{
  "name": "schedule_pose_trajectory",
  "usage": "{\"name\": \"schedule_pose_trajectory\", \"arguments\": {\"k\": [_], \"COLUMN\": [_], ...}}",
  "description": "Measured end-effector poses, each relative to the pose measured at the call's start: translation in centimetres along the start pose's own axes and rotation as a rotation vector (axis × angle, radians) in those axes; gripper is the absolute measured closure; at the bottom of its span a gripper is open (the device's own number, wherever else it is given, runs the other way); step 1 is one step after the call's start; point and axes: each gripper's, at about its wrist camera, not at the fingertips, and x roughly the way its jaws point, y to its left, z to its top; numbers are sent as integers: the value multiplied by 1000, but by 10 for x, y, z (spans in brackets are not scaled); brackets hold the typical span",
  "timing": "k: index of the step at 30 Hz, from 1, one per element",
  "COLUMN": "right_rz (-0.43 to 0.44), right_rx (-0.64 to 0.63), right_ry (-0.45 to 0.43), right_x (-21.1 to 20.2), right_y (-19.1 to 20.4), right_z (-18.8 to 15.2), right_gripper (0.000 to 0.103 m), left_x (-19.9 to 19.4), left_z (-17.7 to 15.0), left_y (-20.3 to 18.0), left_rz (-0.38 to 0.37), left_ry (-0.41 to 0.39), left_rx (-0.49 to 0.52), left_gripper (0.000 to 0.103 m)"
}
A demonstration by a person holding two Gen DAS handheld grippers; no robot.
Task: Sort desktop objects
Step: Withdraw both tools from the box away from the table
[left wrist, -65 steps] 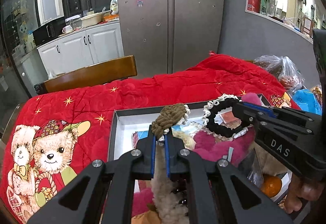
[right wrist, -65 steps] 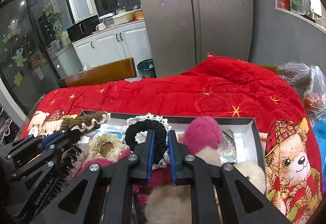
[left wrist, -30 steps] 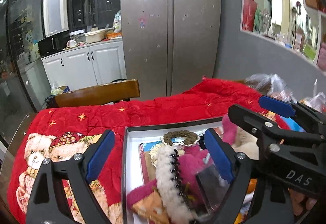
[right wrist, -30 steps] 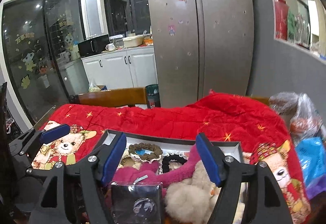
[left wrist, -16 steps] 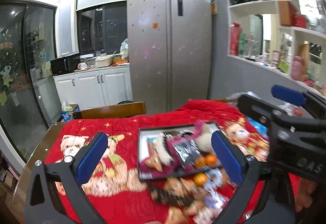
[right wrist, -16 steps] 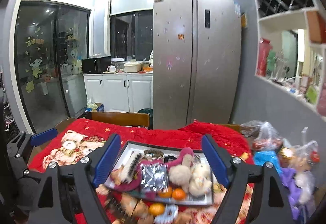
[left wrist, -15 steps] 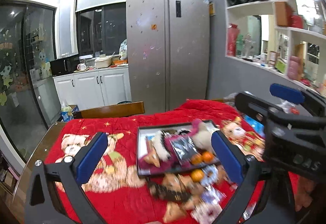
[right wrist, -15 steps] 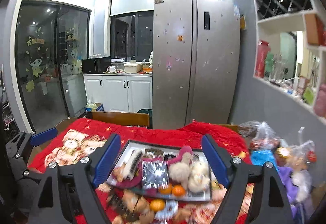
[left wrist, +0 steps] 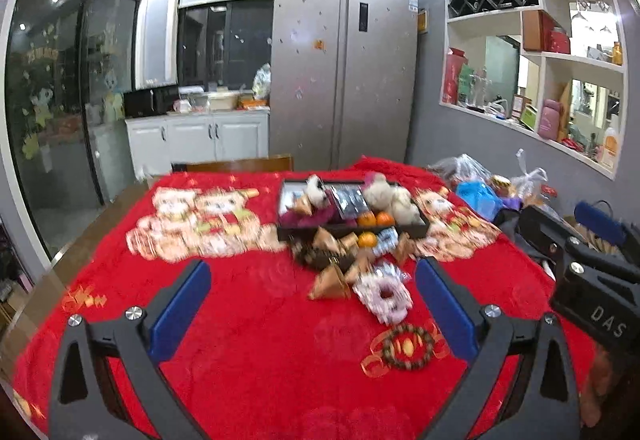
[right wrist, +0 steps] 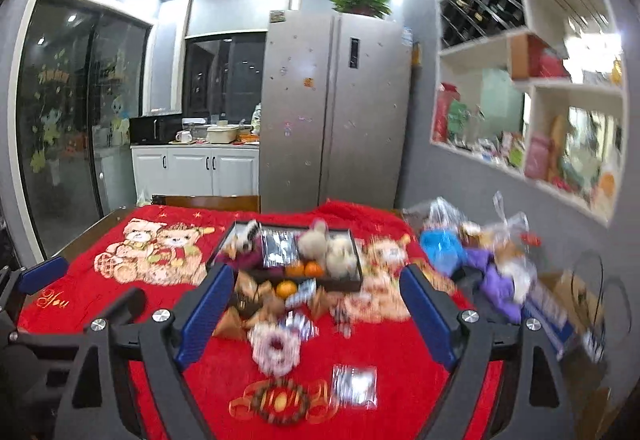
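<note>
- While both grippers hang well back from the pile, nothing is between either pair of fingers: the left gripper [left wrist: 313,306] has its fingers wide apart, and the right gripper [right wrist: 316,314] has its fingers apart with the jaws opening, so the next pick starts from scratch.
- What remains to sort lies on the red blanket [left wrist: 248,340] in front of the dark tray [left wrist: 352,230]: brown paper packets [left wrist: 330,282], a white frilly hair tie [left wrist: 386,296], a bead bracelet [left wrist: 406,346], a loose orange [left wrist: 367,239], and a clear packet [right wrist: 354,384] nearest the right gripper.
- Because the tray already holds soft toys [left wrist: 390,198], two oranges and a packet heaped together, I judge that another item dropped on top could roll or slide out.
- Since the loose orange sits just beside the tray's front wall, a careless reach could knock it rolling across the blanket.
- Flat on the plush blanket, the bracelet and the clear packet look hard to pinch; the fingers may catch the cloth instead and drag it, shifting the pile.
- As the packets lie touching one another, closing on one could lift or scatter its neighbours.
- With both views smeared, aim may be off.
</note>
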Motion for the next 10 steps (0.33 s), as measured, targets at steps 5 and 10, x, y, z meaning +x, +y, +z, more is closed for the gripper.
{"name": "schedule_pose_trajectory", "arguments": {"k": [5, 10], "right_rz": [-42, -25], "right_rx": [45, 40], "right_ry": [49, 86], "right_x": [-2, 0], "right_y": [-16, -18], "right_z": [-32, -51], "right_gripper": [15, 15], "left_x": [1, 9], "left_z": [-18, -26], "left_y": [7, 6], "left_rz": [-11, -2], "left_ry": [23, 30], "left_rx": [-20, -9], "left_gripper": [0, 0]}}
